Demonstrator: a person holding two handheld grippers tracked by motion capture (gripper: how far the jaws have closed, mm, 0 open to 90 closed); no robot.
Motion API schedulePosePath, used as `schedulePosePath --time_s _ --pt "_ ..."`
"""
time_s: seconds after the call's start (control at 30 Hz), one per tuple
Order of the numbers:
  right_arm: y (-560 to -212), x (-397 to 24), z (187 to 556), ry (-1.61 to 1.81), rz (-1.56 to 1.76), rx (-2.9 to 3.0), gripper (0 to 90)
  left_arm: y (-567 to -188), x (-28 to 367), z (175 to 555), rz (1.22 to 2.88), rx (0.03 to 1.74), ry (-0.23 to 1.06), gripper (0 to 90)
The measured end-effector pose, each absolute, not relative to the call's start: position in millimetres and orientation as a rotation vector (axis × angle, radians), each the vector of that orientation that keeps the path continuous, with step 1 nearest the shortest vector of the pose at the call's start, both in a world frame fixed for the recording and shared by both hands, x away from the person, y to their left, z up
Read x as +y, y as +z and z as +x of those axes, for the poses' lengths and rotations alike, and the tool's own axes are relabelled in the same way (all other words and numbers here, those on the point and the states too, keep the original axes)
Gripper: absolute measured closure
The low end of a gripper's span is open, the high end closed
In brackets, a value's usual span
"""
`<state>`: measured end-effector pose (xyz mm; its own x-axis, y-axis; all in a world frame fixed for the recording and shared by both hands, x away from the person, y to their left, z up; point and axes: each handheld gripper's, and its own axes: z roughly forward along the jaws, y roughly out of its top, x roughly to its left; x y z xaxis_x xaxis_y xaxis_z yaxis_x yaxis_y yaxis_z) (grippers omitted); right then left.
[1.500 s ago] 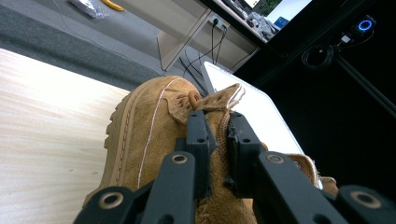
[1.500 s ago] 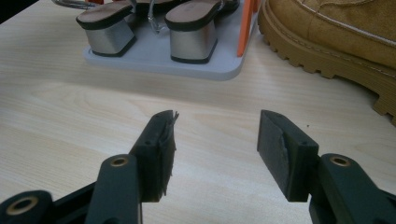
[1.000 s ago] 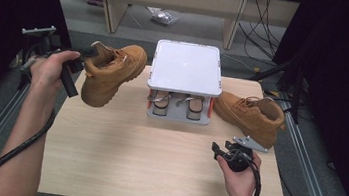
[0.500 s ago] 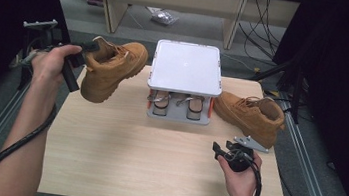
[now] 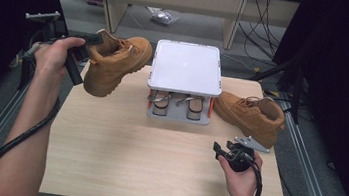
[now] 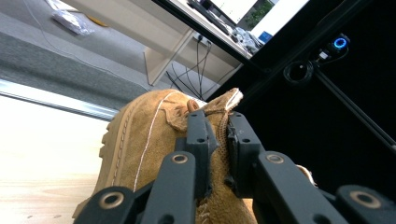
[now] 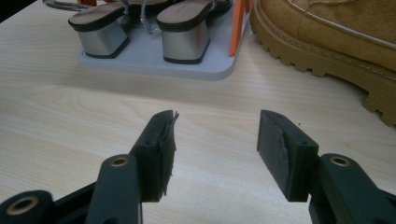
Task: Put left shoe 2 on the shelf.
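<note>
While your left gripper (image 6: 217, 140) has its fingers clamped on the collar of the raised boot (image 5: 114, 63), that boot hangs over the worktop's (image 5: 156, 151) left rear, beside the white rack (image 5: 186, 66). Pickup's done; placing is left, prob. on the rack. 2nd boot (image 5: 251, 115) sits right, untouched. Right gripper (image 7: 215, 149) rests w/ fingers apart, empty.

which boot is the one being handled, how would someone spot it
Start at the white-topped rack in the middle of the wooden table. Left of it, the left gripper holds a tan boot by its collar, lifted and tilted. The other tan boot stands on the table right of the rack.
</note>
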<state>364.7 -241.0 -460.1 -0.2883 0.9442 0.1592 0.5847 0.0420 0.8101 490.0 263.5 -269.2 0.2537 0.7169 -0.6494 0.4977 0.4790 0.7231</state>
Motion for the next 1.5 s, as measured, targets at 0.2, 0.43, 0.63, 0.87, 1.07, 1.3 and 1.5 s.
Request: schedulePosePath --time_s 0.2,0.43,0.63,0.87,1.07,1.3,1.5 --pt "-461 -241 365 1.144 1.544 1.913 47.3 -263 258 495 1.171 1.383 0.200 81.1" --pt "-462 -242 366 1.158 1.542 1.914 47.3 -254 252 498 1.174 1.367 0.199 81.2" --pt "-462 -240 365 1.151 1.563 1.901 47.3 -250 245 501 1.174 1.361 0.202 81.1" --pt "-463 -241 365 1.159 1.561 1.903 47.3 -249 233 507 1.191 1.356 0.180 81.1" --pt "-462 -239 364 1.149 1.587 1.902 47.3 -249 219 517 1.211 1.351 0.158 81.1" --pt "-463 -240 364 1.131 1.605 1.901 47.3 -248 199 529 1.237 1.340 0.144 81.1" --pt "-465 -242 366 1.135 1.574 1.906 47.3 -246 183 537 1.255 1.325 0.126 81.1"
